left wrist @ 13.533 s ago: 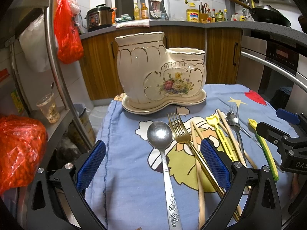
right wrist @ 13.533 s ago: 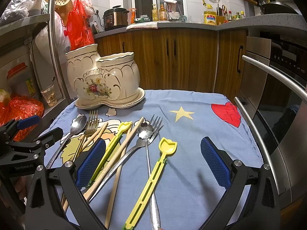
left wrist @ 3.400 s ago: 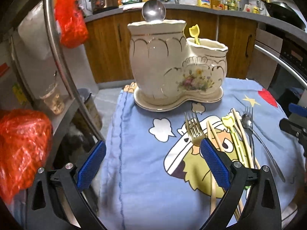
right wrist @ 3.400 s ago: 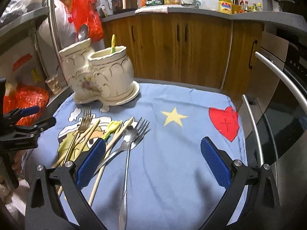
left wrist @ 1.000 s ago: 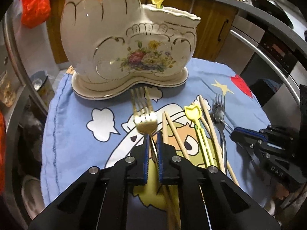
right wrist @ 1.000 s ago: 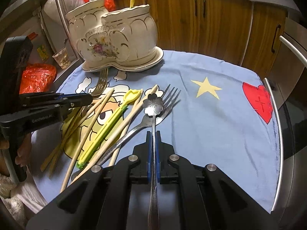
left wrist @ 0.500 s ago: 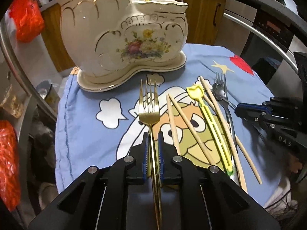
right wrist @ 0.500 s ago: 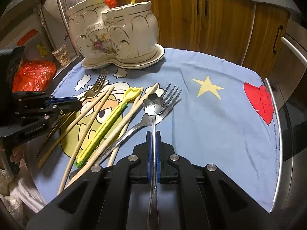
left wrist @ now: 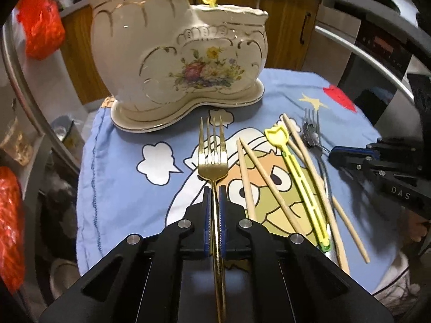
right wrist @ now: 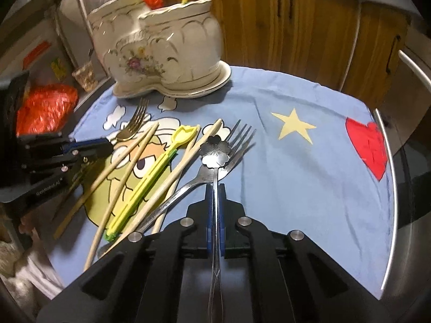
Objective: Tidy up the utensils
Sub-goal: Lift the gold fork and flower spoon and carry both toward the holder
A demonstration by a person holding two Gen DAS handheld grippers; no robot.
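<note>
Gold fork [left wrist: 212,158]: stiff, slick metal; left gripper [left wrist: 214,196] jaws clamp neck. Flower spoon [right wrist: 215,150]: thin, light; right gripper [right wrist: 214,196] jaws clamp handle.

Your left wrist camera looks steeply down along its fingers, close above the blue cartoon-print cloth [left wrist: 113,183]; your right does likewise from the opposite side. Both share the cream floral ceramic holder [left wrist: 177,53] [right wrist: 161,51].

Gold fork [left wrist: 212,158] handle end and flower spoon [right wrist: 215,152] handle end, both beyond the bottom edge.
</note>
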